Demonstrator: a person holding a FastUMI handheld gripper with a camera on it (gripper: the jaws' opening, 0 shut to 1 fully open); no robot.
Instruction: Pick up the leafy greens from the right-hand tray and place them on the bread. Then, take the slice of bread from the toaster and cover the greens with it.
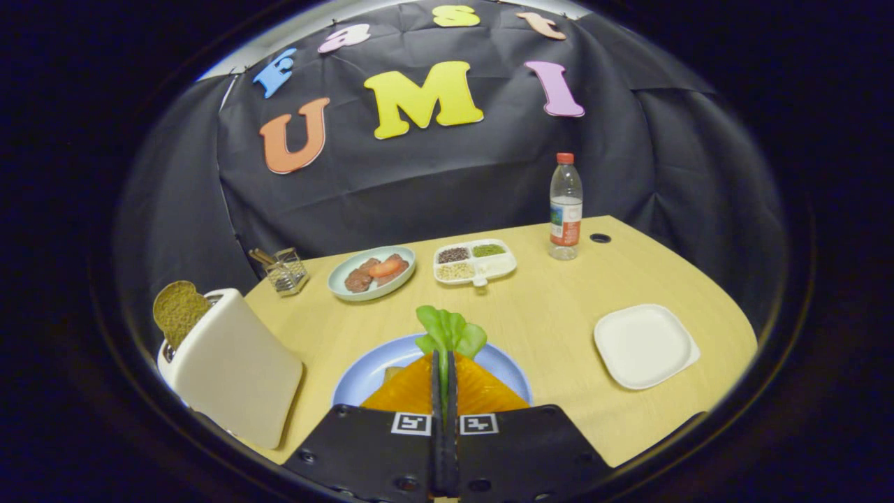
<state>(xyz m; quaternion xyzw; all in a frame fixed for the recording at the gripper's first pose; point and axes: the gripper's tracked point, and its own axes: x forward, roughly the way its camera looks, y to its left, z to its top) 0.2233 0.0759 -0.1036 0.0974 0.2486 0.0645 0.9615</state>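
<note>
My gripper (444, 358) is shut on the stem of the leafy greens (450, 330), whose leaves stick up past the fingertips. Right under the fingers lies a blue plate (370, 370) with an orange slice (482, 392) on it, and a pale edge of bread (392, 374) peeks out at its left side. The greens hang over that plate. Off to the left of the fingers stands a cream toaster (234, 367) with a brown slice of bread (179, 311) poking up out of its slot. A white square tray (645, 345), bare, sits on the table to the right.
Beyond the plate are a pale green dish (342, 286) with meat and tomato, a white divided dish (476, 262) of grains, a wire holder (286, 271) and a water bottle (565, 207). A round hole (600, 238) is in the wooden table (545, 314) near the bottle.
</note>
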